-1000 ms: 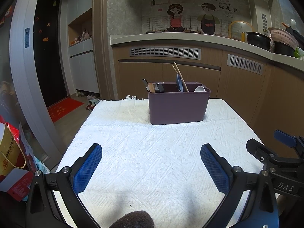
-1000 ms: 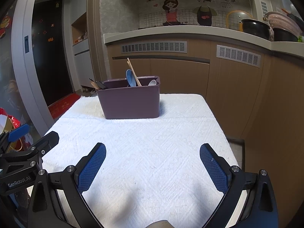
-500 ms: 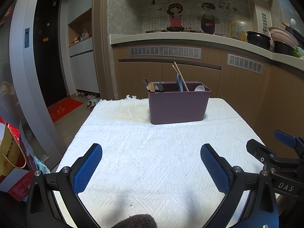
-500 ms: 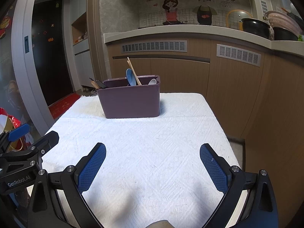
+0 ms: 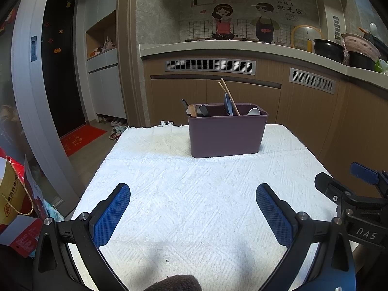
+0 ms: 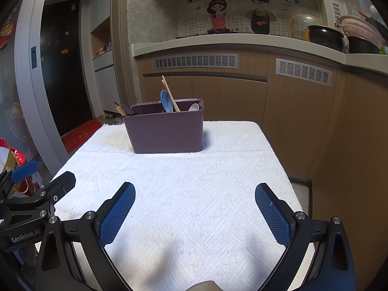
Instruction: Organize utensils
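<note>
Two wide-open tools [image 5: 193, 200] [image 6: 195, 198] face a smooth purple bin [image 5: 226, 134] on quilted cloth [image 5: 194, 194]

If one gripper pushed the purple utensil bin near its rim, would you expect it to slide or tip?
The purple bin looks like thin plastic, so probably light. It sits on a textured white cloth that would likely grip its base, so a high push may tip it. The leaning chopsticks could shift or rattle.

- A rectangular table [image 5: 298, 155] is covered edge to edge by a white textured woven cloth [image 5: 194, 194].
- A purple rectangular plastic bin [image 5: 226, 134] stands upright on that cloth, toward the table's far end, near the wooden cabinets.
</note>
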`<state>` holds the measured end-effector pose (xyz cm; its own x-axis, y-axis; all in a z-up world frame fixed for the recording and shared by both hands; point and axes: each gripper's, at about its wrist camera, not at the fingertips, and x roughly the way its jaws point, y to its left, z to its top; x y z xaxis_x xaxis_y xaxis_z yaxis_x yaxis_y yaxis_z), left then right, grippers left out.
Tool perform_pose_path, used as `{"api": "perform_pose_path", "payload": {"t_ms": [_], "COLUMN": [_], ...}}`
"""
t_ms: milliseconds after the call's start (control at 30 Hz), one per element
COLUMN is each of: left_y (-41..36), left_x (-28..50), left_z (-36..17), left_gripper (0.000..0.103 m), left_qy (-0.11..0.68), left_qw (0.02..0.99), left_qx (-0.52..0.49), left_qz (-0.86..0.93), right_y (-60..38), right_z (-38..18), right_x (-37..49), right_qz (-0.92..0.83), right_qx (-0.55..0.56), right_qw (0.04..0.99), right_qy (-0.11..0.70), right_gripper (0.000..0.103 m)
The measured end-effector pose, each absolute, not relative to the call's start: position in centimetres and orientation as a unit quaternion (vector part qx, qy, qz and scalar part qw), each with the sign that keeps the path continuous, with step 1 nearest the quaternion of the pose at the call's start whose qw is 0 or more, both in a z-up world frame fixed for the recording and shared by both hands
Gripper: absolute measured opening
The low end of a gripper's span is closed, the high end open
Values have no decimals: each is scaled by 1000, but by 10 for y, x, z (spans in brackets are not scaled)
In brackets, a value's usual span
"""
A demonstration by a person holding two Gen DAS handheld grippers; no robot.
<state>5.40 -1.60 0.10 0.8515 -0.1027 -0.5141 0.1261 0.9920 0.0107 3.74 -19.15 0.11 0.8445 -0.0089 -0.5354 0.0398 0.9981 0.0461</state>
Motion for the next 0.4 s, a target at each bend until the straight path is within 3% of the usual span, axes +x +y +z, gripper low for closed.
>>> {"api": "perform_pose_path", "payload": {"t_ms": [400], "left_y": [-14], "left_x": [53], "left_z": [-2], "left_gripper": [103], "left_qy": [269], "left_qw": [961], "left_qx": [24], "left_qz": [-58], "right_y": [-192], "right_z": [2], "right_x": [37], "right_qz": [-13], "right_qx": [28], "right_qw": [960], "right_qy": [278], "right_gripper": [99]}}
